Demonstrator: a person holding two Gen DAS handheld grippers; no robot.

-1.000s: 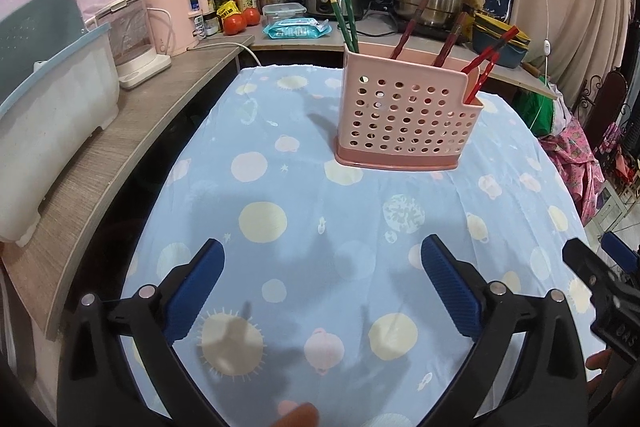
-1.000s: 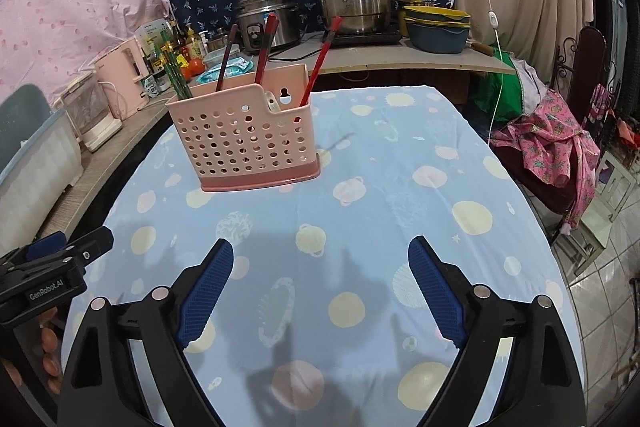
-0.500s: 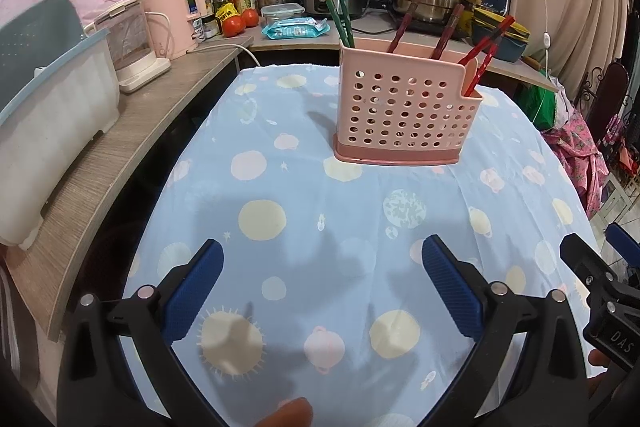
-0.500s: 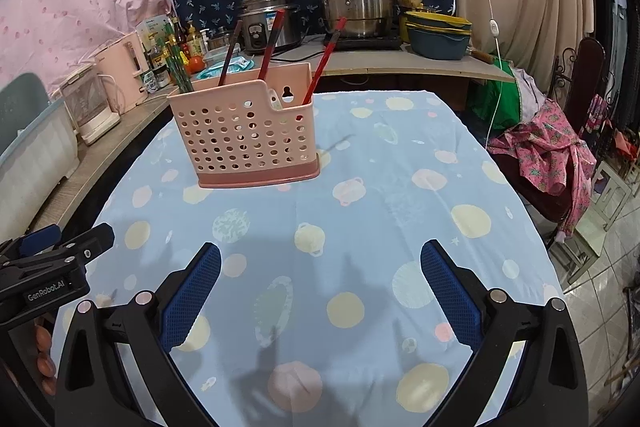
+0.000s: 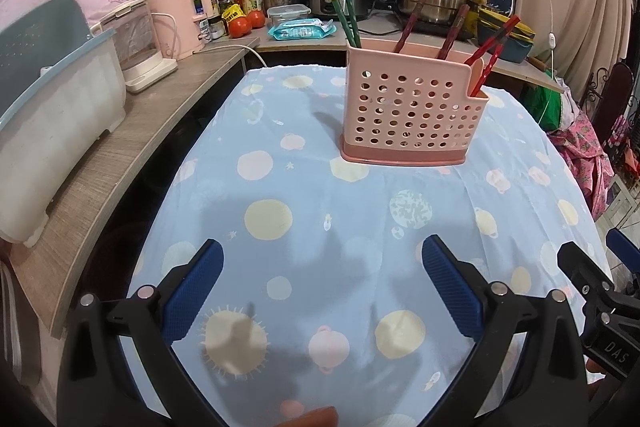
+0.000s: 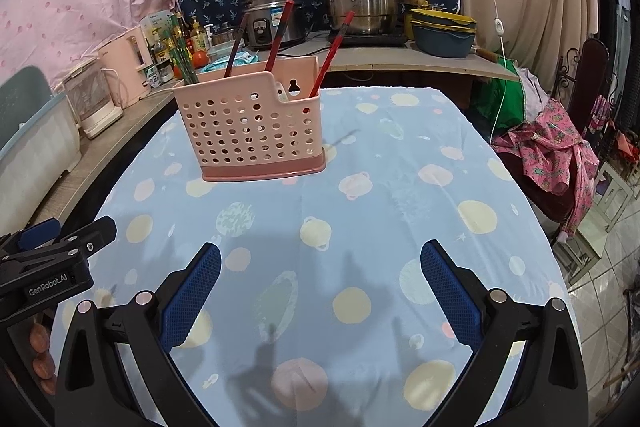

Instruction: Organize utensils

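Since a second ago little has shifted: both my tongs have drawn back a touch and the pink perforated plastic utensil holder (image 5: 412,115) sits a shade farther off, upright on the far half of the blue planet-print tablecloth (image 5: 320,211). Green chopsticks (image 5: 344,11), dark brown chopsticks (image 5: 408,27) and red chopsticks (image 5: 490,47) all stand inside it. My left tongs (image 5: 320,291) and right tongs (image 6: 320,291) hang released, jaws wide, holding nothing, well short of the holder. No loose utensil lies on the cloth, so I judge the sorting finished and my hands retreating.
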